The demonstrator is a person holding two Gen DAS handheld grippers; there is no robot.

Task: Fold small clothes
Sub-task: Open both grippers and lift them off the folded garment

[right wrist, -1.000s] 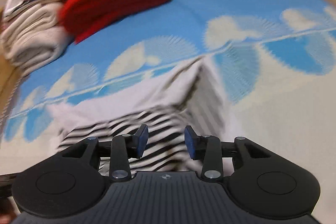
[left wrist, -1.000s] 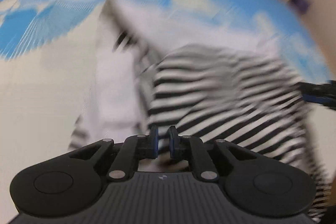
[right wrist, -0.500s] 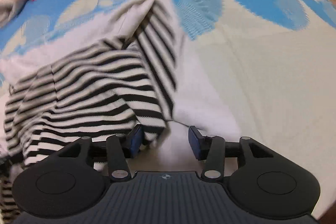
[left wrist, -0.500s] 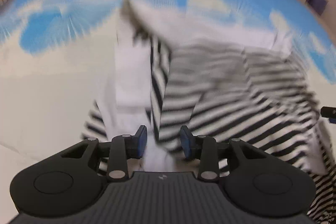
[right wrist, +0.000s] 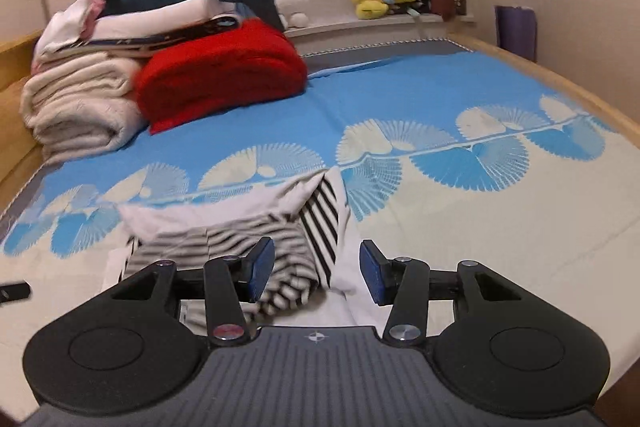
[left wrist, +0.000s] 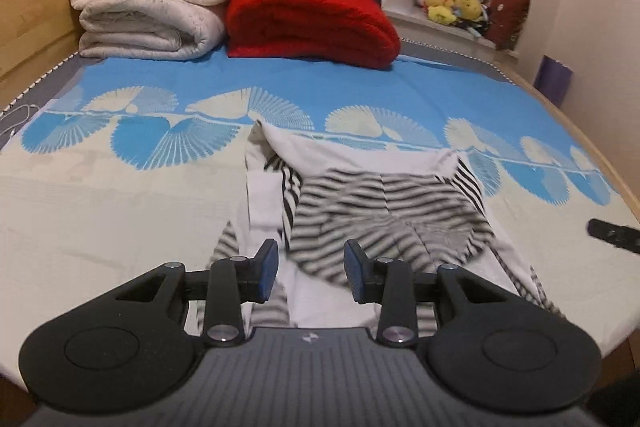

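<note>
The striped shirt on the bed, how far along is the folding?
Partly done: the striped shirt lies on the bedspread with a striped layer turned over its white side, but the bundle is lumpy and uneven. Nothing is in hand: the left gripper and right gripper are both open above it. Left to do: flatten it and square the last folds.

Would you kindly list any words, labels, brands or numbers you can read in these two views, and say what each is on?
No readable text in either view.
Left hand-held gripper: a small round emblem on its body, no letters.
Right hand-held gripper: the same emblem, no letters.
Striped garment: no label visible.
</note>
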